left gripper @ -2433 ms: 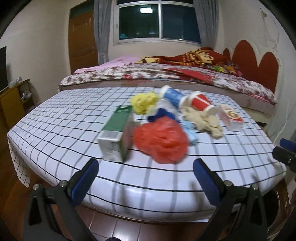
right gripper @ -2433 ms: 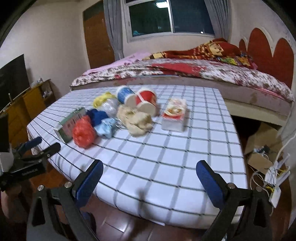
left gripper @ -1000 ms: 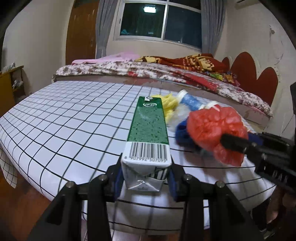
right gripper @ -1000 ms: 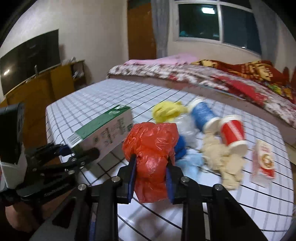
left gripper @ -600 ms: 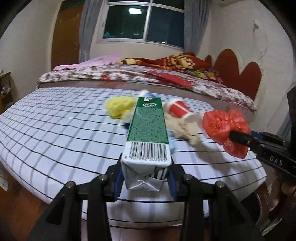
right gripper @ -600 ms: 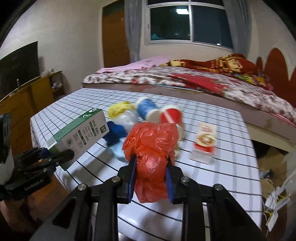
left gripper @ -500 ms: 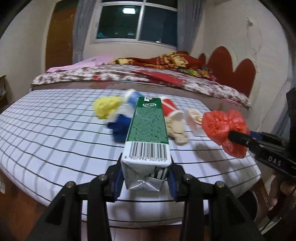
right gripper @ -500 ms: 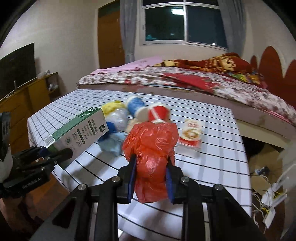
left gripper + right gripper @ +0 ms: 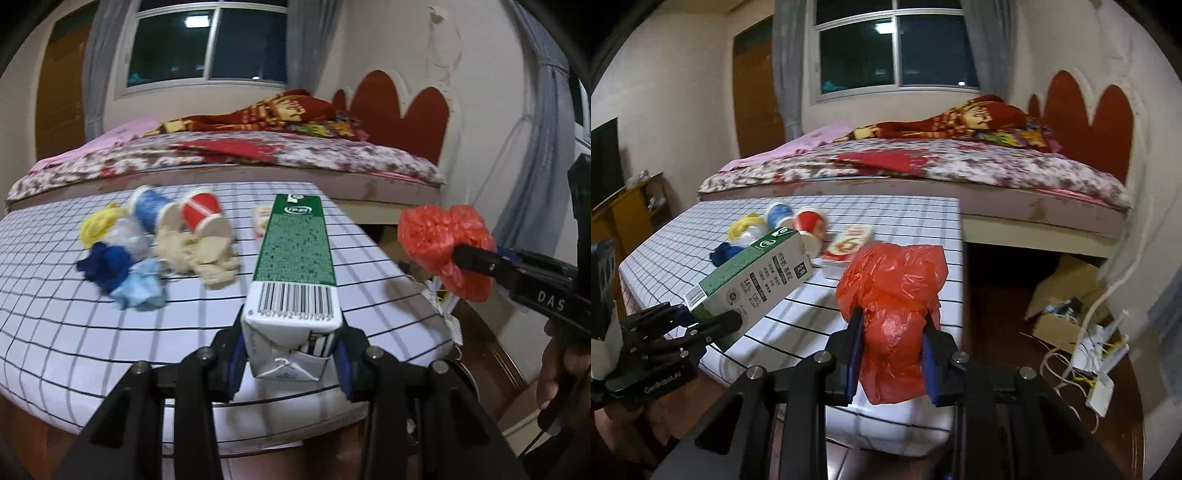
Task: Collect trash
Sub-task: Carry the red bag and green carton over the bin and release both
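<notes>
My left gripper (image 9: 290, 360) is shut on the base of a green and white milk carton (image 9: 295, 266), held lengthwise above the checked table (image 9: 74, 332). My right gripper (image 9: 892, 354) is shut on a crumpled red plastic bag (image 9: 897, 295), off the table's right edge; the bag (image 9: 443, 245) also shows at the right of the left wrist view. On the table lie a red paper cup (image 9: 201, 214), a blue cup (image 9: 147, 208), yellow (image 9: 98, 225), dark blue (image 9: 105, 264) and light blue (image 9: 142, 288) wads, a beige glove (image 9: 199, 254) and a small red and white box (image 9: 851, 240).
Behind the table stands a bed (image 9: 923, 170) with a floral cover and a red headboard (image 9: 1089, 118). On the floor to the right lie a cardboard box (image 9: 1060, 295) and white devices with cables (image 9: 1093, 369). A dark round rim (image 9: 467, 376) shows under the table's right corner.
Both grippers have swung to the right with their loads. The carton and the red bag now hang near the table's right end, and the pile has shifted left in view.
</notes>
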Motion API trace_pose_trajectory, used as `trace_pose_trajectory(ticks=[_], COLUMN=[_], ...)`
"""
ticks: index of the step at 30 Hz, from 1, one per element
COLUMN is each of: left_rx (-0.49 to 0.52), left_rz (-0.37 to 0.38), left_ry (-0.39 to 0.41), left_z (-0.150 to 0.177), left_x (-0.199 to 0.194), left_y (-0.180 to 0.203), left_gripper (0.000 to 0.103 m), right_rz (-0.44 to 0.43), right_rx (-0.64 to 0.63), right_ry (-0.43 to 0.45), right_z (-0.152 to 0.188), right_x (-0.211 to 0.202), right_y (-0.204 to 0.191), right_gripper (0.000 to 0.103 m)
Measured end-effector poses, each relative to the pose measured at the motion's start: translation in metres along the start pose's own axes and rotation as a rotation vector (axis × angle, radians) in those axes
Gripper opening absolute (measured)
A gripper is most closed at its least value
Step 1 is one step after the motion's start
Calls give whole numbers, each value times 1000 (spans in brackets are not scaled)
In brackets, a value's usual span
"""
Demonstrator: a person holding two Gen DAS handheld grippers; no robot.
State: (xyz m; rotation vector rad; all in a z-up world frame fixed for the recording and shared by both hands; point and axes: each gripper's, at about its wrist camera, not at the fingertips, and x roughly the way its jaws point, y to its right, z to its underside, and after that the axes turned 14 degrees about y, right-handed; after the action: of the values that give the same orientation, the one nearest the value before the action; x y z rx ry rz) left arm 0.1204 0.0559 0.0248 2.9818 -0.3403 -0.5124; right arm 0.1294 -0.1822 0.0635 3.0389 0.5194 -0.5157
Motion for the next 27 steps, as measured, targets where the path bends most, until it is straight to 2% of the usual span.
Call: trace_pose_trajectory(ticks=[11, 27], left_rx=[51, 126], left_rz=[107, 284], left_ry=[-20, -117], left_z=[3, 35], left_x=[-3, 0], left_y=[63, 165], left_gripper=[41, 41], right_rz=[107, 241], right_rx=[52, 135], right_ry=[-35, -113], right_z=[24, 73], right_x=[-40, -84], right_y=[58, 129], right_gripper=[29, 29])
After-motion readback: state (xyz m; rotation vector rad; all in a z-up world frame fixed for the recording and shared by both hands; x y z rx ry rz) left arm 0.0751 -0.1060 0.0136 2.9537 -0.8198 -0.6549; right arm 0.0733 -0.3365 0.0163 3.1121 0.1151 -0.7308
